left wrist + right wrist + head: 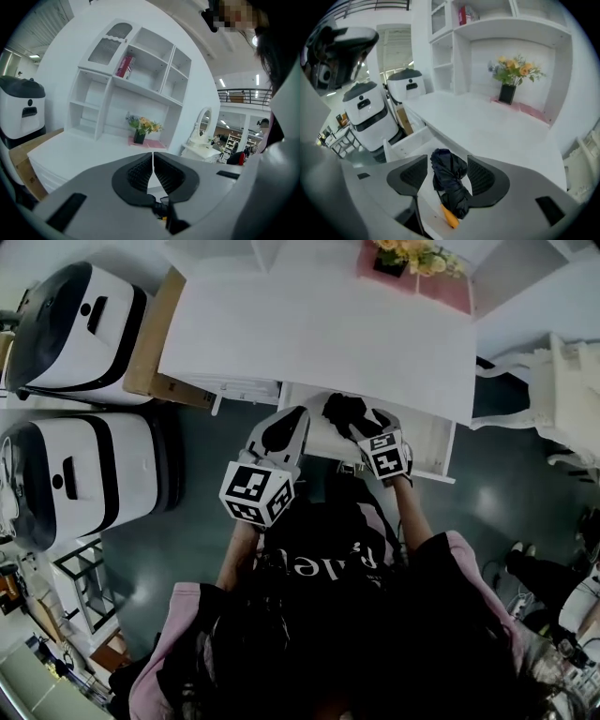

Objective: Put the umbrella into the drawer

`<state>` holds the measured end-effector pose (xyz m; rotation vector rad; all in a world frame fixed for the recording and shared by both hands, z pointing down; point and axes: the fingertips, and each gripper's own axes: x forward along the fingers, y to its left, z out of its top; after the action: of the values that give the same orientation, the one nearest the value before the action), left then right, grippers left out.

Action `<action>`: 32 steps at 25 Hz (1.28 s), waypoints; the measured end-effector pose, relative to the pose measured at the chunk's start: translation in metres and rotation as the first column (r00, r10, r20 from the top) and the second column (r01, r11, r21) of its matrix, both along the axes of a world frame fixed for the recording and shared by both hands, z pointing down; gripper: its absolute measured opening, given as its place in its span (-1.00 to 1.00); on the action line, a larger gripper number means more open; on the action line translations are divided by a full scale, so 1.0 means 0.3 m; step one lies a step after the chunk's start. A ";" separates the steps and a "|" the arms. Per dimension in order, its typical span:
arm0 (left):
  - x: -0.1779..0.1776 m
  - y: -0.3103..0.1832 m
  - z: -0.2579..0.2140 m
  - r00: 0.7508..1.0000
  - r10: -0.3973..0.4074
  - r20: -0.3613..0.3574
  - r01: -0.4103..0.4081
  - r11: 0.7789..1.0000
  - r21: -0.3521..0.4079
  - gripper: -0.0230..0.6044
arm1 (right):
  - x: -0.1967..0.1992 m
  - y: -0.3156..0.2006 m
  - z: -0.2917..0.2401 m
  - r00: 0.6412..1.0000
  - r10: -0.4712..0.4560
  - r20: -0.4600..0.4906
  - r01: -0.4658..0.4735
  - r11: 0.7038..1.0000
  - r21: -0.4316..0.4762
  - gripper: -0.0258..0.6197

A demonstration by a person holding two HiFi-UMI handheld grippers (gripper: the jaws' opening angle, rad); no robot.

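White desk (319, 334) with open drawer (427, 442) at frame centre: black umbrella (449, 185) lies inside, lengthwise between right gripper's (447, 164) spread jaws; left gripper (153, 161) pressed together, empty, farther left.

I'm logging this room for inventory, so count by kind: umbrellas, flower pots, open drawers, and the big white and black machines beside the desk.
Umbrella: 1
Flower pot: 1
Open drawer: 1
White and black machines: 2
Total: 5
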<state>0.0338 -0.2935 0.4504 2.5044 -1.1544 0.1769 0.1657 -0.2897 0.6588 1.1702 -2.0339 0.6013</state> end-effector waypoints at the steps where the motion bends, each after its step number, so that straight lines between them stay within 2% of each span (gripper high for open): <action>1: -0.009 0.010 -0.004 1.000 0.009 -0.005 -0.009 1.000 0.003 -0.86 | -0.008 0.009 -0.046 0.999 0.028 0.029 -0.029 0.999 0.024 -0.06; 6: -0.063 0.057 -0.018 0.998 0.056 -0.033 -0.056 0.998 0.016 -0.86 | -0.047 0.064 -0.235 0.973 0.150 0.175 -0.172 0.978 0.120 -0.06; 13: -0.172 0.158 -0.044 0.992 0.104 -0.070 -0.103 0.994 0.024 -0.86 | -0.193 0.192 -0.439 0.914 0.194 0.358 -0.276 0.941 0.195 -0.06; 17: -0.244 0.229 -0.065 0.986 0.144 -0.080 -0.141 0.989 0.041 -0.86 | -0.277 0.268 -0.495 0.904 0.202 0.377 -0.309 0.918 0.249 -0.06; 22: -0.342 0.335 -0.046 0.979 0.188 -0.080 -0.186 0.982 0.034 -0.86 | -0.388 0.397 -0.539 0.874 0.233 0.426 -0.367 0.891 0.265 -0.10; 25: -0.376 0.389 -0.022 0.976 0.198 -0.091 -0.197 0.980 0.014 -0.86 | -0.423 0.464 -0.556 0.866 0.259 0.428 -0.397 0.877 0.270 -0.45; 32: -0.364 0.493 -0.012 0.966 0.231 -0.114 -0.232 0.973 0.005 -0.86 | -0.447 0.602 -0.588 0.867 0.276 0.414 -0.406 0.874 0.267 -0.56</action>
<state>-0.0753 -0.1457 0.4469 2.6006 -0.8130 0.0987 0.0315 -0.1091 0.4824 1.7756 -2.3233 0.6920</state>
